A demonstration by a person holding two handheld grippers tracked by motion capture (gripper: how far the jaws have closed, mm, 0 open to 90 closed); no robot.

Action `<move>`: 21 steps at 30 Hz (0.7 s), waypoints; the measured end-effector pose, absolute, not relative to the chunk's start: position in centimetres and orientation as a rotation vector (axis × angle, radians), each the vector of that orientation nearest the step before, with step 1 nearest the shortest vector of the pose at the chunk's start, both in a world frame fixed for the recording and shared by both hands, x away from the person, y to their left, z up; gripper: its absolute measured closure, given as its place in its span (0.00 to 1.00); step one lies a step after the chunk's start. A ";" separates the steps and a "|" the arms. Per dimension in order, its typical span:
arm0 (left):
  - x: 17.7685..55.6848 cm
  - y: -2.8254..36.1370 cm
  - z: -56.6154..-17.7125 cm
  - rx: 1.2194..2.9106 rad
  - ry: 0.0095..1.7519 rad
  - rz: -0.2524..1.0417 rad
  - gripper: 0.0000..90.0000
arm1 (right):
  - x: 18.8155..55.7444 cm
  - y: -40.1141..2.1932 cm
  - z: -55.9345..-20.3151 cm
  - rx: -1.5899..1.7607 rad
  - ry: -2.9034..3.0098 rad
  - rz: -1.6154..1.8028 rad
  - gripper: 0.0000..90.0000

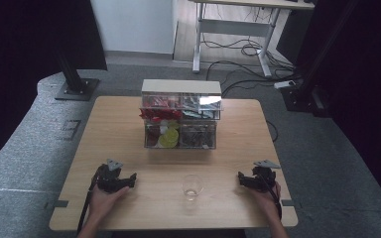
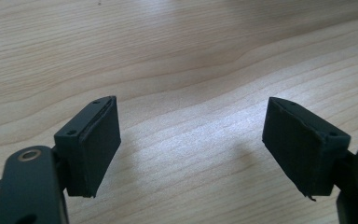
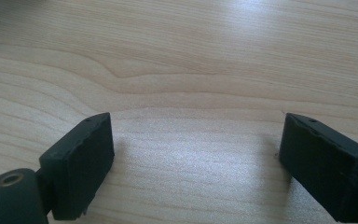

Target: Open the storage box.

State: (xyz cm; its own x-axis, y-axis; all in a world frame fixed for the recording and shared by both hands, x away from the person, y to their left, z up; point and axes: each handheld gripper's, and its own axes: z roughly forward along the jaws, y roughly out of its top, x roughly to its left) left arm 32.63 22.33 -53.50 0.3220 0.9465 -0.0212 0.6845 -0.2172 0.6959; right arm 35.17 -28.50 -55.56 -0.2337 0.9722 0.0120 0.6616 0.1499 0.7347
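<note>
Jaws apart, both grippers (image 2: 191,140) (image 3: 196,158)

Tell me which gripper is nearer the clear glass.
Right, narrowly. The right gripper sits to the right of the glass; the left gripper sits slightly farther off on its left. Both are open on the table.

High view looks forward and down over the whole bench (image 1: 129,129). Both gripper views sit close above the same bench, facing its bare wood.
</note>
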 end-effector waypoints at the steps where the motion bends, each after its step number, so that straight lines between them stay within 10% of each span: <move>1: 32.6 22.3 -53.5 1.977 1.430 0.554 0.22 | 35.2 -28.5 -55.6 1.554 1.961 0.870 0.12; 12: 32.6 22.0 -53.1 1.903 1.397 0.578 0.28 | 35.1 -28.5 -55.5 1.555 1.957 0.872 0.13; 21: 32.4 22.5 -51.7 1.856 1.360 0.576 0.64 | 34.9 -28.5 -55.5 1.562 1.945 0.872 0.15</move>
State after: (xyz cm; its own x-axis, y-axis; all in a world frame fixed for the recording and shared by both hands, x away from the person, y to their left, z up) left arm 32.42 22.49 -51.70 0.3341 0.9398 -0.0724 0.6015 -0.1534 0.7840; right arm 34.95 -28.55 -55.54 -0.2216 0.9750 0.0144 0.6593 0.1390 0.7389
